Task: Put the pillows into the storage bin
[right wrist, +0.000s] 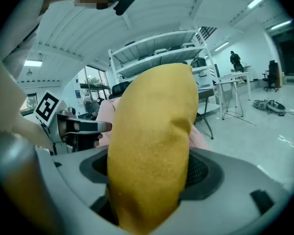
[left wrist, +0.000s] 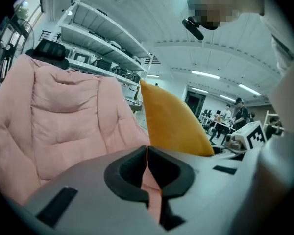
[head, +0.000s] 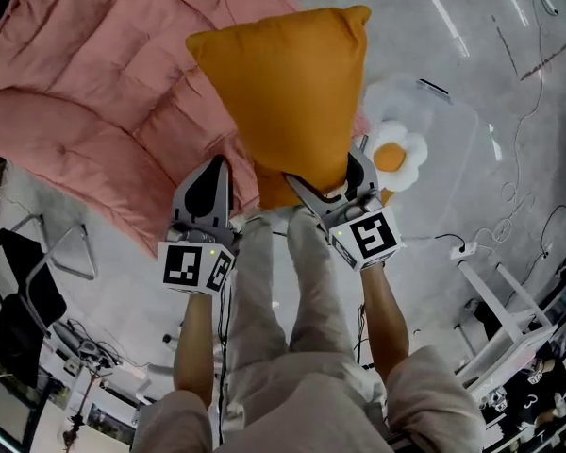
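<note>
**Orange pillow in the air, bin down to the right**

The right gripper [head: 332,183] has its jaws clamped on the lower end of the orange pillow [head: 283,92]. The pillow stands upright above the gripper and hangs clear of the floor, over the right edge of the pink quilt [head: 94,83]. The left gripper [head: 212,182] has its jaws pressed together on nothing; only a sliver of the quilt shows through the slit between them.

The clear storage bin [head: 457,121] sits on the floor just off the quilt's right edge, with a white flower-shaped pillow [head: 398,154] already inside, against its near side.

The step in hand looks like the carry to the bin. To do it well:

- Swing the pillow right until it is fully over the opening.
- Lower it onto the free far side, not onto the flower pillow.
- Let go only once the pillow's bulk is below the rim, because it is top-heavy in this grip and could flop out.
- Use the free left gripper to press it down.
</note>
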Motion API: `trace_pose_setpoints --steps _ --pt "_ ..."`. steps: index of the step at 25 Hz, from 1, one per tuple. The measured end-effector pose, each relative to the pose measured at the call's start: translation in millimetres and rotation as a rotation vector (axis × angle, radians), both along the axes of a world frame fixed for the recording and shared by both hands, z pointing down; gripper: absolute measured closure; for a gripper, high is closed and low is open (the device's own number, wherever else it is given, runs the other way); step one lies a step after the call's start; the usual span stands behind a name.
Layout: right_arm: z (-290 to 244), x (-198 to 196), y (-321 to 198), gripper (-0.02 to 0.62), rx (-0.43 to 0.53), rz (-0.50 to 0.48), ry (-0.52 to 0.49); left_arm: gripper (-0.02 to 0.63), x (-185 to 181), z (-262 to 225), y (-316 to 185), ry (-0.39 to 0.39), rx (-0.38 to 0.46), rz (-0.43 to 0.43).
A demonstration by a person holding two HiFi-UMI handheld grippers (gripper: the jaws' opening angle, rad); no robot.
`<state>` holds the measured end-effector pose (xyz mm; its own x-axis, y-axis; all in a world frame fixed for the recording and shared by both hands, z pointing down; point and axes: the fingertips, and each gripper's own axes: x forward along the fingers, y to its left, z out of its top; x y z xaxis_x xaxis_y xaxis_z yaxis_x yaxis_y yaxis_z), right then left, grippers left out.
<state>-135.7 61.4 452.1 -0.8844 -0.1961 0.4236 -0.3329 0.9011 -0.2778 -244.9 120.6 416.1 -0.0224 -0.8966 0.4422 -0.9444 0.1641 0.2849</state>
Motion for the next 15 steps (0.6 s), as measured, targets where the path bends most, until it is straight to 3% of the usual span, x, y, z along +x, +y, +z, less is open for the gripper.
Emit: trace_pose_setpoints --steps 5,15 --pt "-5 92 -34 0.216 0.007 0.145 0.005 0.591 68 8 -53 0.007 0.0 0.135" --pt "47 288 -86 0.213 -0.045 0.492 0.119 0.591 219 26 -134 0.022 -0.008 0.409"
